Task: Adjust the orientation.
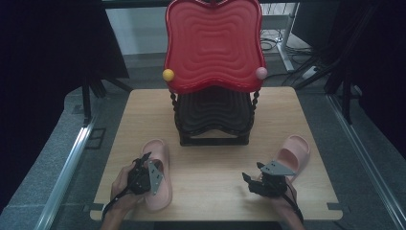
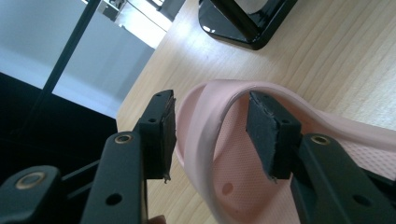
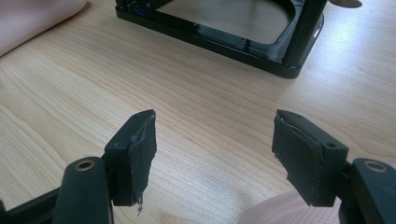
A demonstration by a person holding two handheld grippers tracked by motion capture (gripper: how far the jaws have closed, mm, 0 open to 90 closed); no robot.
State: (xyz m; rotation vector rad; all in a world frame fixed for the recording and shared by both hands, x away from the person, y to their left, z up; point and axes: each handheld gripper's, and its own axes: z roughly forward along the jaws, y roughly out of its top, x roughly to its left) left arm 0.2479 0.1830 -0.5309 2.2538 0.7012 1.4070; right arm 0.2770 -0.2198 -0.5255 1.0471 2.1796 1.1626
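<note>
While the wooden counter [image 1: 210, 167] spreads below me, a two-tier rack stands at its far middle, with a red wavy tray [image 1: 214, 45] on top and a black tray [image 1: 214, 112] beneath it. A yellow ball [image 1: 168, 74] and a pink ball [image 1: 261, 73] sit at the red tray's front corners. Two pink slippers lie on the near half, well apart: the left slipper [image 1: 160, 179] near my left hand, the right slipper [image 1: 294, 153] at the counter's right side. My left gripper [image 2: 212, 135] has its jaws apart, one on each side of the left slipper's strap [image 2: 219, 107], not yet pressed onto it. My right gripper [image 3: 215, 154] hangs over bare wood just beside the right slipper, jaws wide apart and holding nothing, facing the rack's black base [image 3: 224, 42].
</note>
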